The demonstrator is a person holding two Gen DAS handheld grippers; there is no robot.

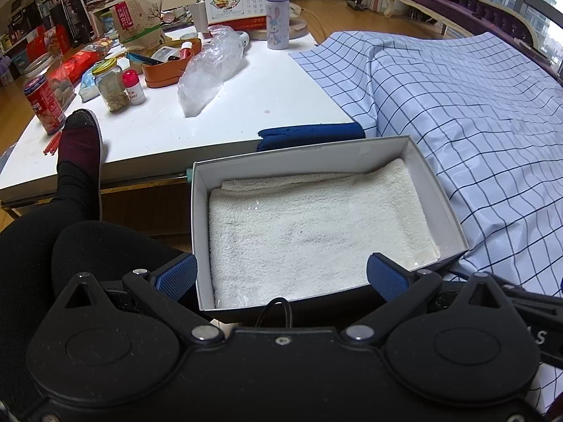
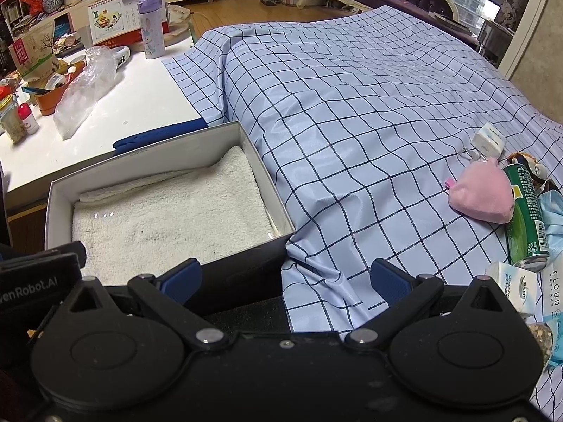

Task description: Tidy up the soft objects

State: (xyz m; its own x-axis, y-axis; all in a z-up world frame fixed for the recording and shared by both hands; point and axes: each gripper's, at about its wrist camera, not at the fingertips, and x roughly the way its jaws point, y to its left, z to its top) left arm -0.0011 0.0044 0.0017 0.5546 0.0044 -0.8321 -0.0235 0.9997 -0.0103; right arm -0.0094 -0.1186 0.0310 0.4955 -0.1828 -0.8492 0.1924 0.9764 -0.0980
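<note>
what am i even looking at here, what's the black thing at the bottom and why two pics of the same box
The black thing is a hand-held gripper with a camera on it; a person holds one in each hand, so there are two views of one scene. The left gripper looks straight into a white box lined with a folded white towel. The right gripper sees the same box from further right, plus a checked cloth with a pink pouch, a green can and small packets on it. Both grippers are open and hold nothing. Behind the box is a cluttered white table.
</note>
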